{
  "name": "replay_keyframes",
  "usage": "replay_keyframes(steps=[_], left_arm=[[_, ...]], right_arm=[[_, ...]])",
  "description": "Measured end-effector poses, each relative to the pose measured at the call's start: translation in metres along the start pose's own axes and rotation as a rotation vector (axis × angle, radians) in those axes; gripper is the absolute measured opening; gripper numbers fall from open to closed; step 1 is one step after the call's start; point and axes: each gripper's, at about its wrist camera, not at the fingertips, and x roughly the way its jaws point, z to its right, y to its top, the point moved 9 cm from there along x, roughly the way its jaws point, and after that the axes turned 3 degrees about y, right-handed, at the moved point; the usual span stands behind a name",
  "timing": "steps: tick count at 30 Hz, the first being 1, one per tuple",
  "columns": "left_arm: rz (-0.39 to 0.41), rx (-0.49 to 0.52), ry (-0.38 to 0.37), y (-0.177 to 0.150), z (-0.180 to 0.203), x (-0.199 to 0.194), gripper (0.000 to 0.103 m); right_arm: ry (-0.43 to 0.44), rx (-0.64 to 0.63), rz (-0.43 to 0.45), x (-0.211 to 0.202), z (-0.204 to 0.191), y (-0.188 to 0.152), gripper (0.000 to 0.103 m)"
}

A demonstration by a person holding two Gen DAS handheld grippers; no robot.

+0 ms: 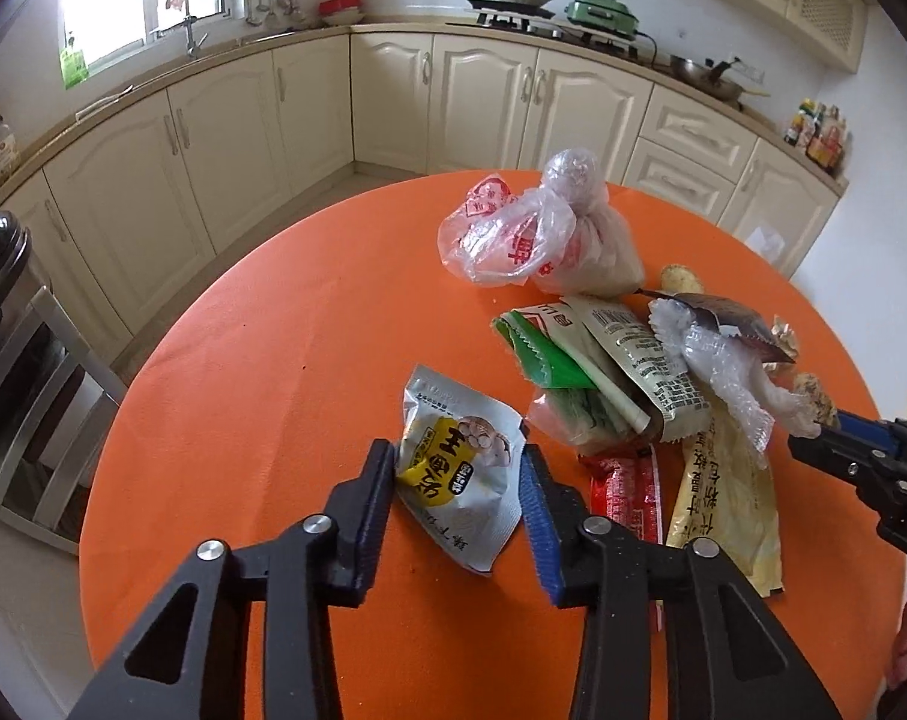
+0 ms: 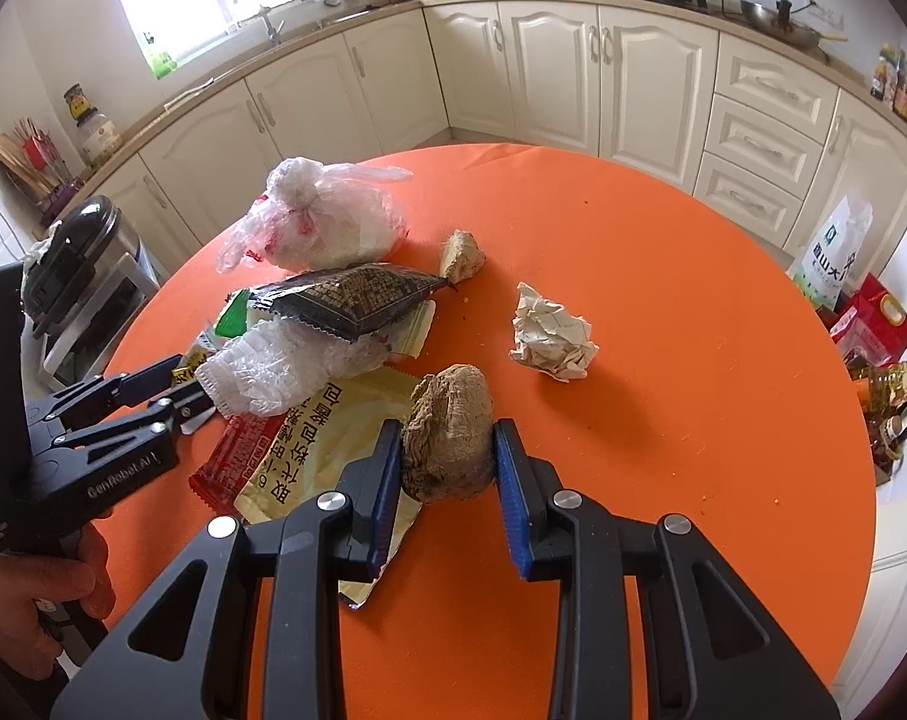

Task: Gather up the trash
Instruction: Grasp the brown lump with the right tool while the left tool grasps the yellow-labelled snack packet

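Tongs on both sides are gripping — left tongs [image 1: 460,474] clamp a grey-and-yellow snack packet [image 1: 462,468] on the orange counter [image 1: 261,360], right tongs [image 2: 447,462] pinch a brown crumpled lump [image 2: 450,438] — remaining wrappers heaped between them.

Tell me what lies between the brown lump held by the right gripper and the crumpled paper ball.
Nothing: between the brown lump and the paper ball only bare orange table shows, in the right wrist view.

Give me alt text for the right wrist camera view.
The right gripper has its jaws closed on a brown crumpled wad above a round orange table. Snack wrappers and a tied plastic bag lie left; a crumpled paper ball lies right.
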Motion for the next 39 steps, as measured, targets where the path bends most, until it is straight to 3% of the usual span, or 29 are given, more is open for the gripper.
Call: replay_keyframes(steps=[5, 10, 11, 13, 14, 16, 19, 21, 23, 24, 39], left_arm=[[-0.001, -0.027, -0.038, -0.001, -0.008, -0.004, 0.015], [-0.006, 0.006, -0.008, -0.004, -0.012, -0.009, 0.017], [-0.011, 0.005, 0.000, -0.003, -0.013, -0.008, 0.024], [-0.015, 0.000, 0.019, -0.001, -0.016, -0.002, 0.052], [-0.012, -0.006, 0.010, 0.000, -0.016, 0.001, 0.073], [-0.012, 0.012, 0.023, -0.001, -0.013, 0.008, 0.075], [0.015, 0.052, 0.050, -0.011, 0.003, 0.004, 0.069], [0.033, 0.044, 0.043, -0.012, 0.007, 0.004, 0.044], [0.025, 0.001, 0.006, -0.017, 0.002, 0.001, 0.026], [0.021, -0.021, -0.016, -0.021, 0.000, -0.002, 0.023], [0.034, -0.027, -0.062, -0.058, -0.019, -0.059, 0.018]], right_arm=[[0.007, 0.005, 0.006, -0.008, -0.001, -0.006, 0.030], [0.012, 0.009, 0.018, -0.020, 0.000, -0.012, 0.030], [0.011, 0.009, 0.020, -0.023, 0.001, -0.013, 0.030], [0.010, 0.014, 0.026, -0.026, 0.003, -0.015, 0.030], [0.009, 0.017, 0.027, -0.027, 0.004, -0.016, 0.030], [0.009, 0.020, 0.028, -0.029, 0.006, -0.017, 0.030], [0.006, 0.027, 0.029, -0.032, 0.009, -0.017, 0.030], [0.001, 0.030, 0.030, -0.033, 0.012, -0.016, 0.030], [0.000, 0.032, 0.033, -0.034, 0.014, -0.015, 0.030], [0.001, 0.034, 0.035, -0.035, 0.014, -0.014, 0.030], [0.013, 0.037, 0.061, -0.056, 0.014, -0.023, 0.030]])
